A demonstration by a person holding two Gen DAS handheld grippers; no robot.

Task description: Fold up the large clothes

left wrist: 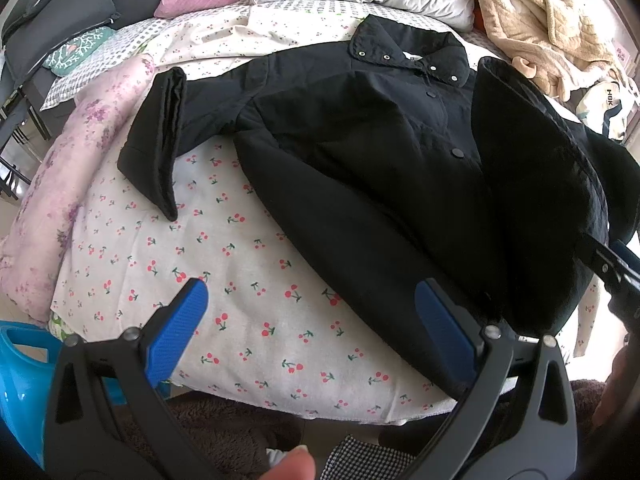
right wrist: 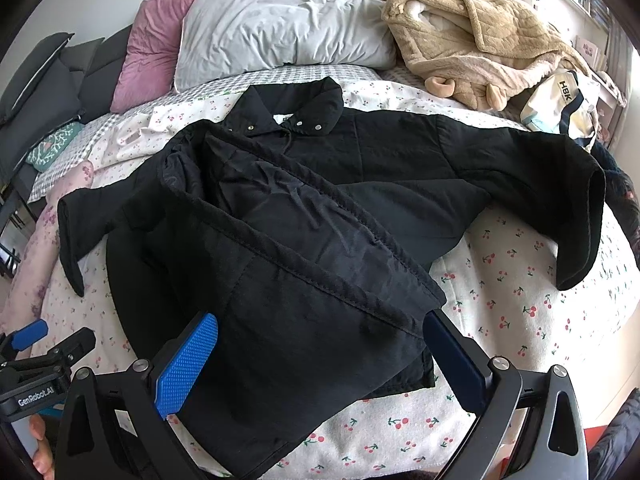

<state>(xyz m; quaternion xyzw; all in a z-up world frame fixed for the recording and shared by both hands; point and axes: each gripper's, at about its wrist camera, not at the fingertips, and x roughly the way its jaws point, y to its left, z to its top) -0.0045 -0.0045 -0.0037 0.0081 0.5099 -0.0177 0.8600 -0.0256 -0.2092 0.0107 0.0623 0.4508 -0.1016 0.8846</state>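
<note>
Jacket (right wrist: pixel 304 216) on cherry-print sheet (right wrist: pixel 500 280), pillows (right wrist: pixel 280 20) behind

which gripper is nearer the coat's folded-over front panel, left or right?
Right. The right gripper has its open fingers on either side of the folded panel of the black coat. The left gripper hangs open over the cherry-print sheet, beside the hem.

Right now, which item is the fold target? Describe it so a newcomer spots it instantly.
Start at the bed with the cherry-print sheet. Spread across its middle lies the black jacket, sleeves out to both sides. It is the only black garment with a snap-button collar; the neighbouring tan fleece robe is heaped by the pillows.
</note>
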